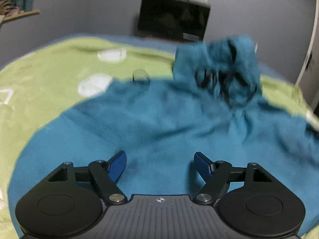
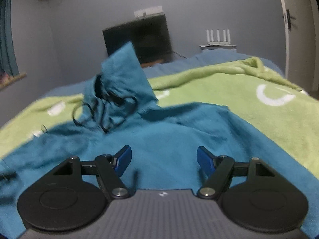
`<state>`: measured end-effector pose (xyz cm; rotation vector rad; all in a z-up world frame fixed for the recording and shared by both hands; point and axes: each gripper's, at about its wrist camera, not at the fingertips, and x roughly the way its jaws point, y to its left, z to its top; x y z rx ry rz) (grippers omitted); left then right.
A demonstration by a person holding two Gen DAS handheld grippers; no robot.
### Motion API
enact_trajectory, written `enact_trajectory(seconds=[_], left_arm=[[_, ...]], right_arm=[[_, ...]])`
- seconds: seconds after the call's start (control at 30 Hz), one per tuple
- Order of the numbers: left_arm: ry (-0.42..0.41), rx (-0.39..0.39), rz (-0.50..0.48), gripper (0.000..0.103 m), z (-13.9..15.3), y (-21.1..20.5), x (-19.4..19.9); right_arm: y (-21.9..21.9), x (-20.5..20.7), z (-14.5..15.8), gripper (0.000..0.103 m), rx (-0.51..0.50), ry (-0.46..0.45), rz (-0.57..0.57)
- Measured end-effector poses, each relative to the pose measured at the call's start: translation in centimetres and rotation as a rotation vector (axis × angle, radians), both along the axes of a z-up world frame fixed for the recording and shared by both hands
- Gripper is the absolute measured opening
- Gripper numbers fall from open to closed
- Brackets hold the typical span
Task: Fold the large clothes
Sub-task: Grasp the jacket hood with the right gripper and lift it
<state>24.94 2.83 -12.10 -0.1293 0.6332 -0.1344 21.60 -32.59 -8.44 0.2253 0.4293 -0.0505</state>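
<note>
Both wrist views look low and close across the teal garment (image 1: 151, 119) (image 2: 169, 131) toward the dark screen (image 1: 173, 18) (image 2: 139, 37), upper centre

My left gripper (image 1: 160, 164) hangs with fingers spread over the teal hoodie (image 1: 159, 123) on the green blanket (image 1: 49, 65); its blurred hood (image 1: 219, 69) seems raised.

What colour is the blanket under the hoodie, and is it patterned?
Light green blanket with white shapes, under the teal hoodie; clearest in the right wrist view.
</note>
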Motion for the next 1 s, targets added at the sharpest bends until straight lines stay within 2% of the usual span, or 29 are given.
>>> enact_trajectory(seconds=[0.07,0.17,0.33,0.47,0.73,0.83,0.93,0.97,1.0], left_arm=[[-0.001,-0.012,-0.003,0.076,-0.3,0.2,0.0],[-0.007,-0.041,-0.008,0.077,-0.5,0.8,0.2],[-0.009,-0.04,-0.016,0.079,-1.0,0.8,0.2],[-0.02,-0.045,-0.015,0.079,-0.9,0.9,0.2],[-0.085,-0.104,0.042,0.075,-0.4,1.9,0.7],[-0.089,-0.137,0.053,0.075,-0.5,2.4,1.0],[-0.083,-0.139,0.05,0.075,-0.6,2.4,1.2],[-0.083,-0.135,0.047,0.075,-0.6,2.5,1.2],[-0.082,-0.129,0.044,0.075,-0.6,2.4,1.2]], right_arm=[[0.5,1.5,0.8,0.073,0.006,-0.01,0.028],[1.6,4.6,2.3,0.073,-0.051,-0.039,0.08],[3.1,11.2,5.0,0.073,-0.155,-0.062,0.129],[3.0,17.2,6.6,0.073,-0.136,-0.046,0.131],[2.4,26.4,6.5,0.073,-0.108,-0.018,0.095],[2.8,27.9,6.4,0.073,-0.136,-0.04,0.126],[3.0,29.0,6.1,0.071,-0.128,-0.013,0.21],[3.0,29.0,6.0,0.055,-0.111,-0.017,0.244],[2.9,28.9,5.9,0.03,-0.097,-0.015,0.265]])
